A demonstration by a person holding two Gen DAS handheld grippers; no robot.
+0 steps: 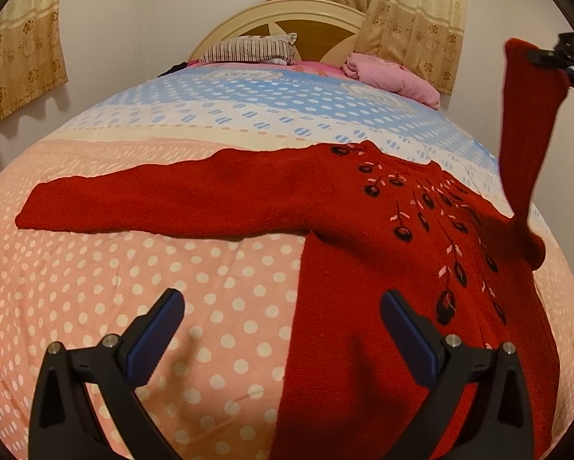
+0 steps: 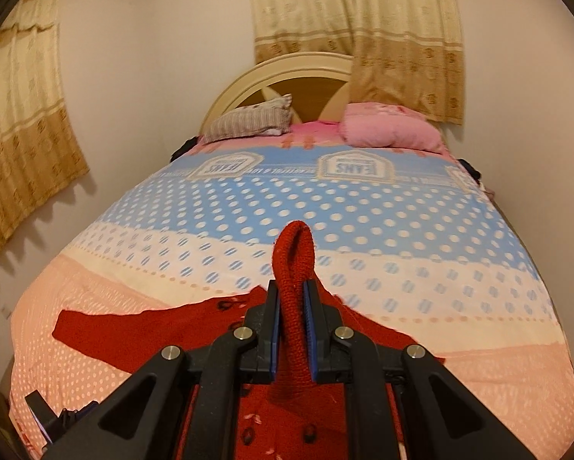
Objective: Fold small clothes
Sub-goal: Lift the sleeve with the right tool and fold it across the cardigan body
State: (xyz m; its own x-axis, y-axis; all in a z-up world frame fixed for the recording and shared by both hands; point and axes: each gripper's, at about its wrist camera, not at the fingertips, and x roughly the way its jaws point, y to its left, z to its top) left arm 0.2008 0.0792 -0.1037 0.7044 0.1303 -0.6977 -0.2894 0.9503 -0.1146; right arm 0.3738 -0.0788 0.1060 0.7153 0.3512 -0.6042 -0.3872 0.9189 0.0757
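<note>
Red knit fills the gap between the closed fingers of the right gripper (image 2: 291,329), which pinches the cuff end of one sleeve (image 2: 295,268) of the red sweater (image 1: 402,268); the fabric loops up past the fingertips. In the left wrist view that raised sleeve stands almost upright from the sweater's shoulder, its top end held at the frame's right edge. The left gripper (image 1: 283,326) hangs with its fingers spread wide and nothing between them, above the sweater's lower left edge; one blue pad (image 1: 409,341) is over the red body, the other over the polka-dot bedsheet (image 1: 133,268). The sweater lies front-up on the sheet, black and pink flower embroidery (image 1: 440,222) spreading down from its neckline. Its other sleeve (image 1: 152,203) stretches flat to the left of the body. Beyond the sweater, at the head of the bed, a striped pillow (image 1: 248,50) and a pink pillow (image 1: 394,80) lean near the curved headboard (image 1: 287,11), with patterned curtains (image 1: 409,7) behind.
</note>
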